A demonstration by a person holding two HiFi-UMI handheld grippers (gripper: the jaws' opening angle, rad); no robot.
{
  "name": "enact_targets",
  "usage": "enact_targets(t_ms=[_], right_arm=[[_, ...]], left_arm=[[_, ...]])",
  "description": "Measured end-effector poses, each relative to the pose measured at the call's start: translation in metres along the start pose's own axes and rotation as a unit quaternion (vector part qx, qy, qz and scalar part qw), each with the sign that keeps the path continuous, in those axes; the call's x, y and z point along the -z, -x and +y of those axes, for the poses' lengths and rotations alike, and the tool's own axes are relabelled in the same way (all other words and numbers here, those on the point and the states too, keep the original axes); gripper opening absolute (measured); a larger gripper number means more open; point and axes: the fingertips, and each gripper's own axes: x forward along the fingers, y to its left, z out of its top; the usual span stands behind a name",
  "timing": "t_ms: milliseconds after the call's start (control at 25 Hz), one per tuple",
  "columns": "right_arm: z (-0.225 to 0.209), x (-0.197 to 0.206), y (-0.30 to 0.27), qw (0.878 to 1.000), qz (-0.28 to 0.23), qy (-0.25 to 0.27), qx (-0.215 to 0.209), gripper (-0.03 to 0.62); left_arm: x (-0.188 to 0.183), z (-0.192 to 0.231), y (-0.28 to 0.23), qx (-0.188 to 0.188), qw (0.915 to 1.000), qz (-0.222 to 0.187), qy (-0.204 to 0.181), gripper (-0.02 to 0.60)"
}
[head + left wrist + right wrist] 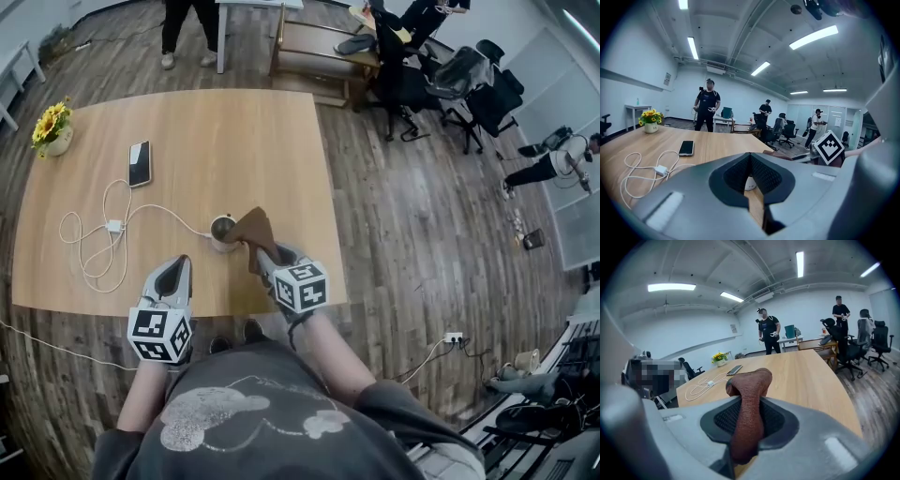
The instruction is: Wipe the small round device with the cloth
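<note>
Small round white device (222,231) sits on the light wooden desk (234,131), with the brown cloth (251,227) just beside it.

In the head view the device is in the middle of the frame, near the front edge of the desk. The cloth is at its right side, and I cannot tell if they touch. The right gripper (265,255) has its jaws squeezed tight on the cloth, which sticks up out of them in the right gripper view (750,408). The left gripper (176,267) is at the lower left of the frame, apart from the device. Its jaws are pressed together with nothing in them (751,157). A thin white cable (94,246) runs left from the device in loops. A black phone (139,163) lies higher up on the left. A pot of yellow flowers (52,127) stands at the far left of the frame.
</note>
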Motion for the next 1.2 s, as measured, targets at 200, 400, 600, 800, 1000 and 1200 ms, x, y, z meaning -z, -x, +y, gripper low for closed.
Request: enact_targets(t_ms=[200, 400, 600, 800, 1000, 1200], right_arm=[[-0.012, 0.0, 0.013, 1.0, -0.008, -0.003, -0.004, 0.08], [0.028, -0.003, 0.015, 0.995, -0.016, 0.053, -0.087, 0.08], [0.054, 0.013, -0.003, 0.988, 0.014, 0.081, -0.129, 0.08], [0.063, 0.036, -0.018, 0.988, 0.05, 0.065, -0.127, 0.08], [0.061, 0.05, -0.031, 0.991, 0.083, 0.039, -0.1, 0.08], [0.063, 0.065, -0.037, 0.99, 0.109, 0.035, -0.081, 0.08]], left_arm=[[0.002, 0.0, -0.005, -0.014, 0.9999, -0.001, 0.004, 0.018], [0.003, 0.005, -0.004, -0.044, 0.9989, -0.007, 0.015, 0.018], [0.004, 0.01, -0.004, -0.064, 0.9977, -0.013, 0.02, 0.018], [0.012, 0.013, 0.001, -0.061, 0.9978, -0.001, 0.025, 0.018], [0.016, 0.023, 0.007, -0.055, 0.9981, 0.009, 0.027, 0.018], [0.026, 0.03, 0.002, -0.041, 0.9985, 0.022, 0.027, 0.018]])
